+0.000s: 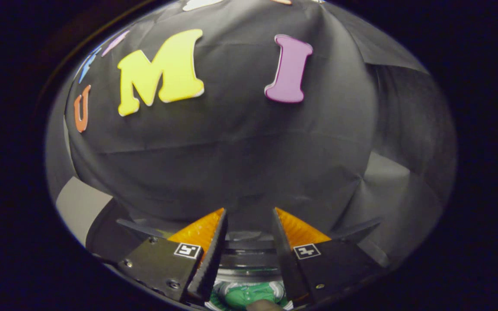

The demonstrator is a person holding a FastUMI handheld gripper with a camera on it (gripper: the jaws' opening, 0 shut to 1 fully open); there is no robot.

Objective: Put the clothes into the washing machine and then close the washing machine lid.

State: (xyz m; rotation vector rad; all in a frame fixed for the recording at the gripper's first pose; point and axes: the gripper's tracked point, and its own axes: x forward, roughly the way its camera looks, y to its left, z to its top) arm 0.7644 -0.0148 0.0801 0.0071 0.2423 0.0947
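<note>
- Setting: a staged recording booth, not a lived-in home.
- Evidence: creased black cloth wall (240, 164) draped as backdrop; pale grey panel (80, 207) at its edge.

No legible text, brand or number is showing on any item here. 2 square black-and-white coded markers (187, 250) are sitting on the gripper (249, 209), 1 on each finger's mount. They are carrying block patterns, not characters. The fingers are standing apart.
</note>
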